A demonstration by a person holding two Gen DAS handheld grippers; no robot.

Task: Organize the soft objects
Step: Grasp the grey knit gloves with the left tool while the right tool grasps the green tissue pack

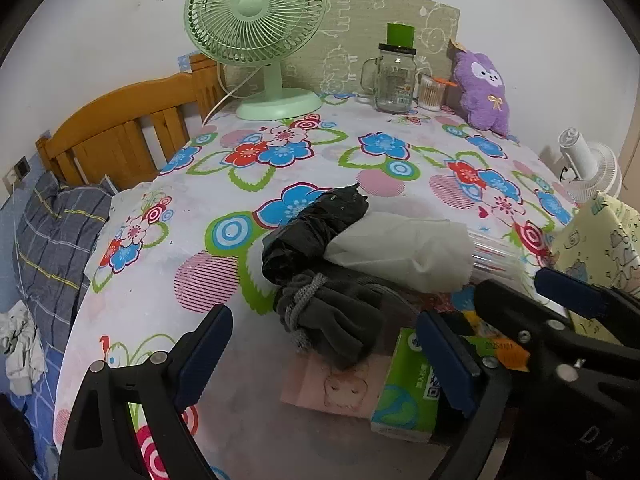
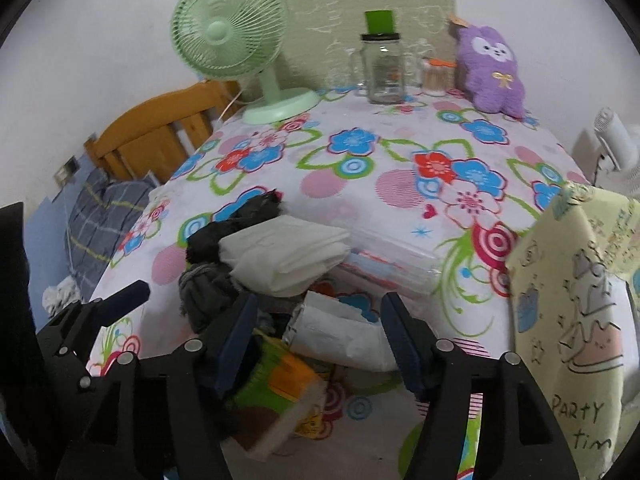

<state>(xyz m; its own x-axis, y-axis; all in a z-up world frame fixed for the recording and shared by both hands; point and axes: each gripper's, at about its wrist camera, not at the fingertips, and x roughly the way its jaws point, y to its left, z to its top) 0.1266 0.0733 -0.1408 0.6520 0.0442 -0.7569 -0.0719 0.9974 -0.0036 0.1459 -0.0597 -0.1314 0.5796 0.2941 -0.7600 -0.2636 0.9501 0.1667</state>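
Observation:
A heap of soft things lies on the flowered tablecloth [image 1: 360,152]: a black bundle [image 1: 312,232], a folded white cloth [image 1: 400,248] and a tied grey fabric roll [image 1: 332,320]. My left gripper [image 1: 326,360] is open, its pads on either side of the grey roll, a pink pack [image 1: 320,388] and a green tissue pack [image 1: 400,396], pressing on none. My right gripper [image 2: 320,340] is open around a white crinkled packet [image 2: 340,336], above a green and orange pack [image 2: 288,376]. A purple plush toy [image 2: 492,72] sits at the back right.
At the back stand a green fan [image 1: 256,20], a glass jar mug [image 1: 394,80] and a cotton swab tub [image 1: 430,94]. A clear plastic case [image 2: 392,264] lies beside the heap. A yellow paper bag [image 2: 568,300] stands at right. Left of the table are a wooden headboard [image 1: 120,132] and a pillow [image 1: 52,240].

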